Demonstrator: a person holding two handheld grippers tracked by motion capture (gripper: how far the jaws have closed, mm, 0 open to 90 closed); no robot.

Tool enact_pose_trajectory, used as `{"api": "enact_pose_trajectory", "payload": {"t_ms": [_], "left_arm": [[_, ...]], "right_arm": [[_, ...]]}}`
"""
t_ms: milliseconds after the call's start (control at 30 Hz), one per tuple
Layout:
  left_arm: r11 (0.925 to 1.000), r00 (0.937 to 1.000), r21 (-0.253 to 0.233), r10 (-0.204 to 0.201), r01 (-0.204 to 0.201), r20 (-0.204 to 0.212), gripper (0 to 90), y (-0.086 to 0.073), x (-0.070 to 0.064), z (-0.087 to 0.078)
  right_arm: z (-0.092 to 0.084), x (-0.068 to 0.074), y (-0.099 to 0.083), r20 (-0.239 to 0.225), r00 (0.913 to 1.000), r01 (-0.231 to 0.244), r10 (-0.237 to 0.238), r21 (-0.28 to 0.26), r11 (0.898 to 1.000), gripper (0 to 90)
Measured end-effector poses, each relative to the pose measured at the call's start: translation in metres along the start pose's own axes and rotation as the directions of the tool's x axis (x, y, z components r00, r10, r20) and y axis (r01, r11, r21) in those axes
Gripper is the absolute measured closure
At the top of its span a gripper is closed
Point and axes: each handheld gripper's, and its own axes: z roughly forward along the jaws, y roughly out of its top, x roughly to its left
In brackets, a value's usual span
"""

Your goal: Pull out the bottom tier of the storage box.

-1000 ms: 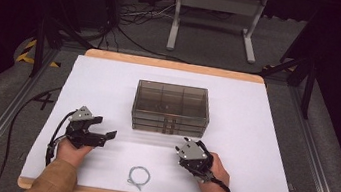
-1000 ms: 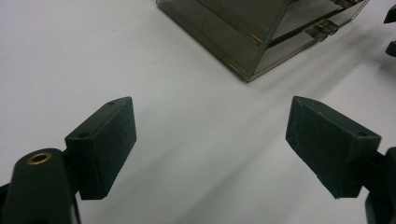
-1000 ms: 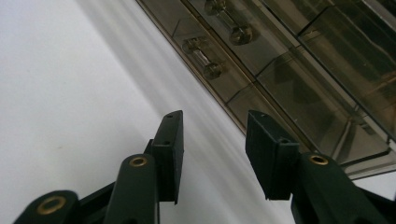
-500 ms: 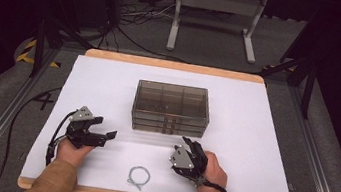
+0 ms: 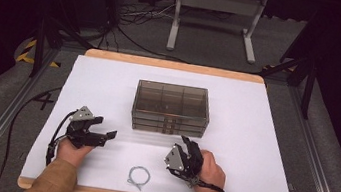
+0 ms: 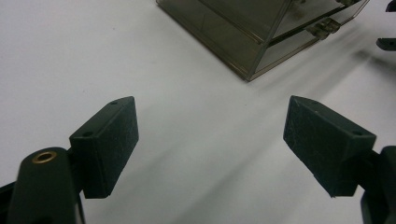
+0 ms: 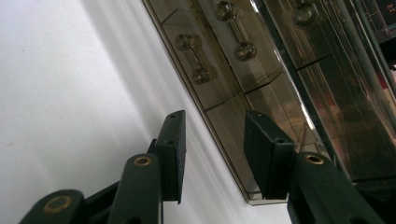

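The left tongs [image 5: 102,134] wait wide open and empty at eight o'clock of the smoky drawer box [image 5: 171,107] mid-bench. The right tongs [image 5: 187,149], just narrowing but gripping nothing, should square up to a drawer knob [image 7: 196,56] before pinching.

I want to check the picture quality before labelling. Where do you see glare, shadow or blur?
High view: the white table cover is evenly lit, the surroundings dark, the wire ring small and soft. Left gripper view: the drawer box casts a soft shadow; the near jaws are slightly blurred. Right gripper view: bright glare streaks on the box's tinted front.
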Motion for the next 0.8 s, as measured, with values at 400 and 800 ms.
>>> {"api": "enact_pose_trajectory", "payload": {"t_ms": [400, 800], "left_arm": [[1.0, 1.0, -0.001, -0.002, 0.002, 0.002, 18.7, 0.0, 0.0, 0.0], [0.9999, 0.9999, -0.002, -0.015, 0.015, 0.001, 18.7, 0.0, 0.001, 0.0]], "right_arm": [[0.002, 0.006, 0.008, 0.024, 0.998, 0.058, -0.058, 0.018, 0.998, 62.7], [0.006, 0.011, 0.014, 0.053, 0.9931, 0.103, -0.104, 0.033, 0.994, 65.5]]}}
